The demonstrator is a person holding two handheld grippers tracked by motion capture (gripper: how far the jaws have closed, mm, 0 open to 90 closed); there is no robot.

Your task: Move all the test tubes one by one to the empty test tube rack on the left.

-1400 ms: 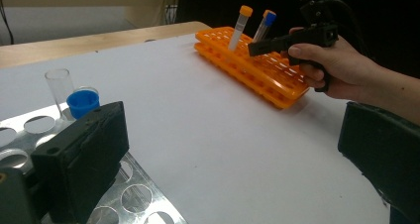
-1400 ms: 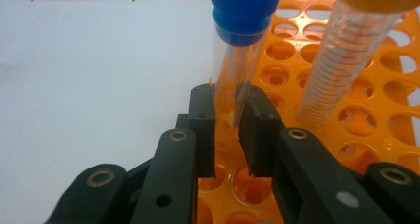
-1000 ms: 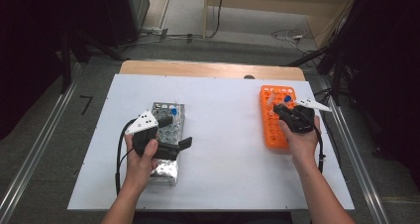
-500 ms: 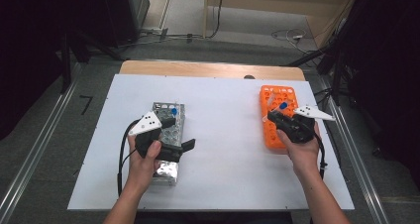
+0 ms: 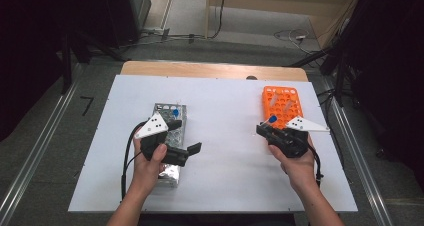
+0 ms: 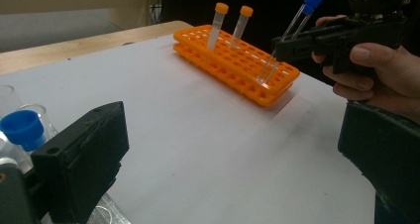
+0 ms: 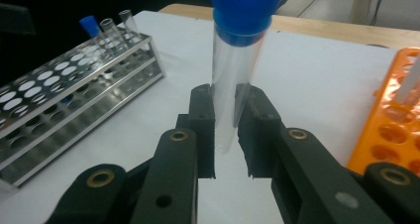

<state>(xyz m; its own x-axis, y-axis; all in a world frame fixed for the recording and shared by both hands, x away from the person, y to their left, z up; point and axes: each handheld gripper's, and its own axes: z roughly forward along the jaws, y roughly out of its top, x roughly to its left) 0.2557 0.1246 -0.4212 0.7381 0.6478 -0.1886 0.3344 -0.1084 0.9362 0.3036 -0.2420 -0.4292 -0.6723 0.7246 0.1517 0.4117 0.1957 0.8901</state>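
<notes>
The right gripper [image 7: 227, 135] has its fingers [image 7: 203, 120] pinched onto a clear tube with a blue cap [image 7: 237, 70], the glass rising straight up between the two black pads and the cap well above them. From the left gripper view that same tube [image 6: 289, 35] leans out beyond the gripper's tips, its bottom end hanging just over the near corner of the orange rack [image 6: 237, 60], and whether it touches the rack there cannot be told. Two tubes with orange caps [image 6: 218, 23] stand upright in the far rows of that rack, well beyond the held one. In the high view the right gripper [image 5: 267, 128] sits just off the rack's near left corner [image 5: 280, 103], with the person's hand [image 5: 295, 161] wrapped around its body.

Over on the other side, the left gripper [image 5: 187, 148] is spread wide, nothing between its fingers [image 6: 84, 159]. It hovers above the metal rack [image 5: 170, 136], and the hand and gripper hide the rack's middle. A blue-capped tube [image 6: 22, 130] and an uncapped glass one stand in that rack just beside the left finger. Open white table [image 5: 225, 111] lies between the two grippers, which are well apart. From the right gripper view, the metal rack [image 7: 64, 95] stretches off to the left of the fingers.
</notes>
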